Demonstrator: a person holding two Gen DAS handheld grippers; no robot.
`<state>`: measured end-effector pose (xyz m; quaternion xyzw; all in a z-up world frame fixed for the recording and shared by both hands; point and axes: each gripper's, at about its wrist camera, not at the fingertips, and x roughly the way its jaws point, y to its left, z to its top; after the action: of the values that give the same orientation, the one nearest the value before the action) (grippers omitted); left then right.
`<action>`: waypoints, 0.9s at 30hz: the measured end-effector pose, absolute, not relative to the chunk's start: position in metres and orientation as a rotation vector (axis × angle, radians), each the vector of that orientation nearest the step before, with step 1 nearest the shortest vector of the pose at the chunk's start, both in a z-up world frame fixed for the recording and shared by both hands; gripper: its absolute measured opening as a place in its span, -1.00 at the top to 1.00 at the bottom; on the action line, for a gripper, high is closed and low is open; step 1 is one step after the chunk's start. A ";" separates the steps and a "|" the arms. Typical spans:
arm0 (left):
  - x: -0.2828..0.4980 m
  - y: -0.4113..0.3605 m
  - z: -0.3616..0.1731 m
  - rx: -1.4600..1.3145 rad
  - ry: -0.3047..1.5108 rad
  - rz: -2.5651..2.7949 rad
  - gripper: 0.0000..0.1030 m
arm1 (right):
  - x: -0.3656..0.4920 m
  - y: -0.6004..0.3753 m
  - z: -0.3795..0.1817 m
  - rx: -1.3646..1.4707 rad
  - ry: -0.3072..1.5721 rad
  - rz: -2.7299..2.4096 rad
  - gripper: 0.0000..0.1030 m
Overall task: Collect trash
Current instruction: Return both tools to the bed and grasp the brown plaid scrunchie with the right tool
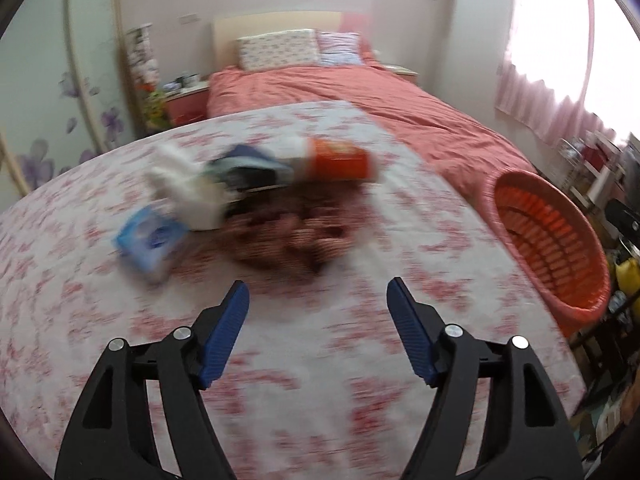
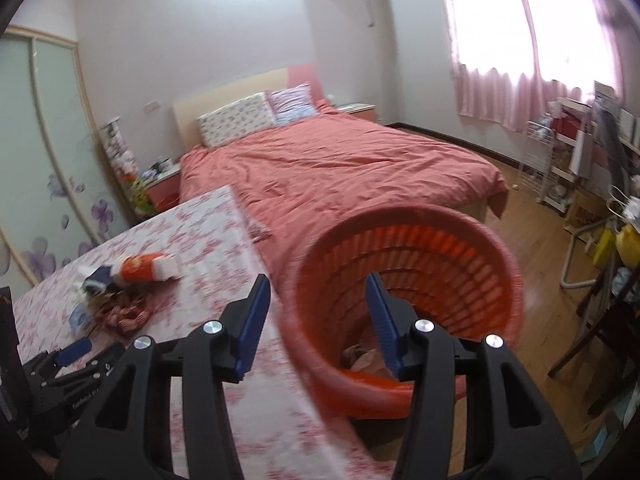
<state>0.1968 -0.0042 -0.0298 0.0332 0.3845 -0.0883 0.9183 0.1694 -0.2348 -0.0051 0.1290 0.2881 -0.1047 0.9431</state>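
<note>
Left wrist view: both tongs, left (image 1: 318, 292) and right (image 2: 318, 288), are seen open and empty, and the light, crushable orange carton (image 1: 340, 160) (blurred, at twelve o'clock) is best pinched across its stiffer middle.

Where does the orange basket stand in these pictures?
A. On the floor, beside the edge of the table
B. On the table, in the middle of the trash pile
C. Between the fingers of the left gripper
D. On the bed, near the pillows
A: the orange basket stands on the floor, right beside the edge of the table.
</note>
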 end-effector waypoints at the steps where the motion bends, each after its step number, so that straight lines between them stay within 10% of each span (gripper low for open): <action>1: 0.197 0.004 -0.030 0.062 0.791 -0.162 -0.38 | 0.174 -0.224 -0.005 0.254 0.594 -0.191 0.04; 27: 0.185 0.157 -0.018 -0.030 0.711 0.054 -0.60 | 0.277 -0.039 -0.041 0.150 0.826 0.087 0.06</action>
<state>0.1847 0.1567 -0.0182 -0.0147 0.3479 0.0263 0.9371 0.2769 -0.0393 -0.0411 0.0730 0.4009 0.0422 0.9123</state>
